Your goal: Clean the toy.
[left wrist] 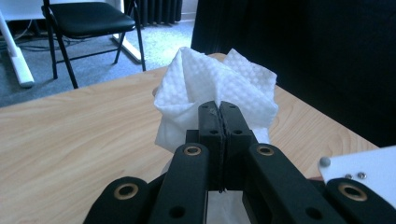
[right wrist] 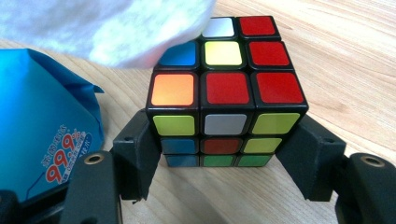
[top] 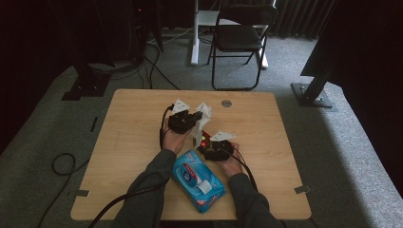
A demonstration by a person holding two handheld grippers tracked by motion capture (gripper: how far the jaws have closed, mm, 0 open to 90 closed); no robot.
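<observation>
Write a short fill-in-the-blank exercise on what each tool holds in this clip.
1. The left tool is shut on a white ____.
2. The right tool grips a ____ at its lower sides.
3. The blue pack lies on the table between the person's ____.
4. In the right gripper view, the cube's centre square on top is ____.

Missing words: wipe; cube; forearms; yellow

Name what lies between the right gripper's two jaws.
A puzzle cube, clamped at both sides by the right gripper, as the right gripper view shows.
</observation>
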